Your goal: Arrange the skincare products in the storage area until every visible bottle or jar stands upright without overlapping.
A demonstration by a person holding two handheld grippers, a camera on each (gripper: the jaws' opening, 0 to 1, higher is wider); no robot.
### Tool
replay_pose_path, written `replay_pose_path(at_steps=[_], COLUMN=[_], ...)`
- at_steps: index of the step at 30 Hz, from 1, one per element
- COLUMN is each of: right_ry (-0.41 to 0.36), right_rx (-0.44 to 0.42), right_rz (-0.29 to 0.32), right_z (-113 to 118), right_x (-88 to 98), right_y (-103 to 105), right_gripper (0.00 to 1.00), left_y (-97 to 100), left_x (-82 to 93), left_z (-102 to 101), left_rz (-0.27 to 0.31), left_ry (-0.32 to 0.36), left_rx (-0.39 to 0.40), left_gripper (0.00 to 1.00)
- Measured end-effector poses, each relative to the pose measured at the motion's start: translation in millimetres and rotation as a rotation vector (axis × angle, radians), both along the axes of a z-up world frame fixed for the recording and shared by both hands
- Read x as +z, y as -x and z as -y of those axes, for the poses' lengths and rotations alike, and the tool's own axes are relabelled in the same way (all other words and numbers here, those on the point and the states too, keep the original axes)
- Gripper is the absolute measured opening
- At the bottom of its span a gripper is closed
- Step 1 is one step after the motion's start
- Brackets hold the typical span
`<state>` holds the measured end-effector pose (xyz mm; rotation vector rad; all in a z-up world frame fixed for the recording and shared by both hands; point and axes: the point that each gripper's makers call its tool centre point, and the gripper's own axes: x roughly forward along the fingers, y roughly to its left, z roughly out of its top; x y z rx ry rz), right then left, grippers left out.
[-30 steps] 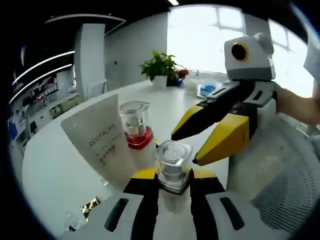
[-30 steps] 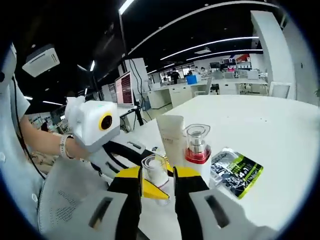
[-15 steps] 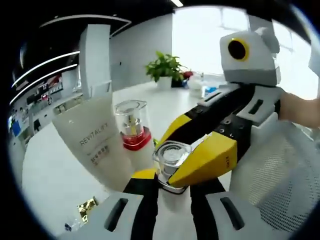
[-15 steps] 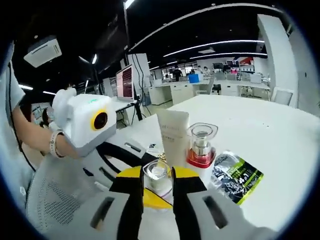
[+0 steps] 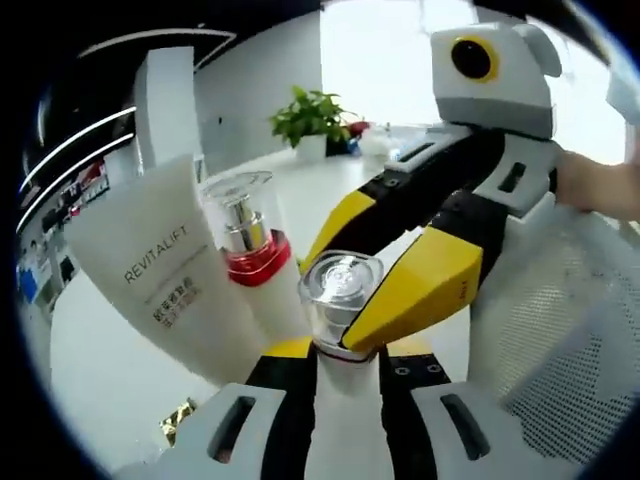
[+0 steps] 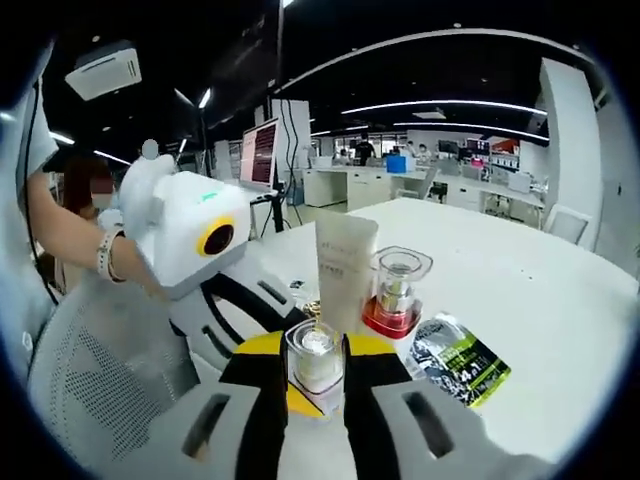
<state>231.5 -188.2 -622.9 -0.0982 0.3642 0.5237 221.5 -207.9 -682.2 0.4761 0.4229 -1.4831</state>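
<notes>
Bench (image 6: 560, 290): white, smooth top, so anything set down off-vertical will likely slide rather than catch.

Tube (image 5: 170, 285): white, printed REVITALIFT, biggest product. In the left gripper view it stands cap-down, leaning toward 11 o'clock, touching or just beside the pump bottle. Probably soft-walled plastic and light; it should give under a squeeze, so take it low near the cap where it is stiffer.

Pump bottle (image 5: 245, 240): clear cap over a red collar, upright, at 10 o'clock from the jar in the left gripper view. Looks like rigid, slick plastic or glass; the cap may pop off, so grip the body below the collar.

Sachet (image 6: 455, 355): green-and-black foil pack lying flat on the bench, at 3 o'clock from the jar in the right gripper view. Limp and light.

Jar (image 5: 340, 300): small, clear, faceted, silver top. Hard, slippery, likely brittle; grip the flat sides, moderate force.

Left hand-held gripper (image 5: 343, 352): jaws closed in on the jar's lower part, holding it upright.

Right hand-held gripper (image 6: 316, 352): jaws narrowly apart around the same jar; cannot tell whether they are actually pressing on it.
</notes>
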Motion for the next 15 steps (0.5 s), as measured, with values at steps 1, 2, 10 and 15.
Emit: replay_pose_path(at_steps=[1, 2, 10, 15], right_ry=[-0.002, -0.007, 0.028, 0.027], right_rx=[0.001, 0.004, 0.025, 0.015], right_rz=[0.000, 0.003, -0.039, -0.046], right_z=[1, 1, 0, 3], right_x=[-0.2, -0.3, -12.3, -15.4], right_y=[-1, -1, -5, -6], right_gripper=[0.19, 0.19, 0.20, 0.20], left_y=[-1.3, -2.2, -7.3, -8.8], left_x=[0.0, 0.1, -11.6, -13.7], left_z=[0, 1, 3, 5], left_rz=[-0.002, -0.005, 0.020, 0.020], left_ry=[0.006, 0.011, -0.016, -0.011], left_rx=[0.006, 0.011, 0.025, 0.027], left_gripper=[0.19, 0.19, 0.19, 0.18])
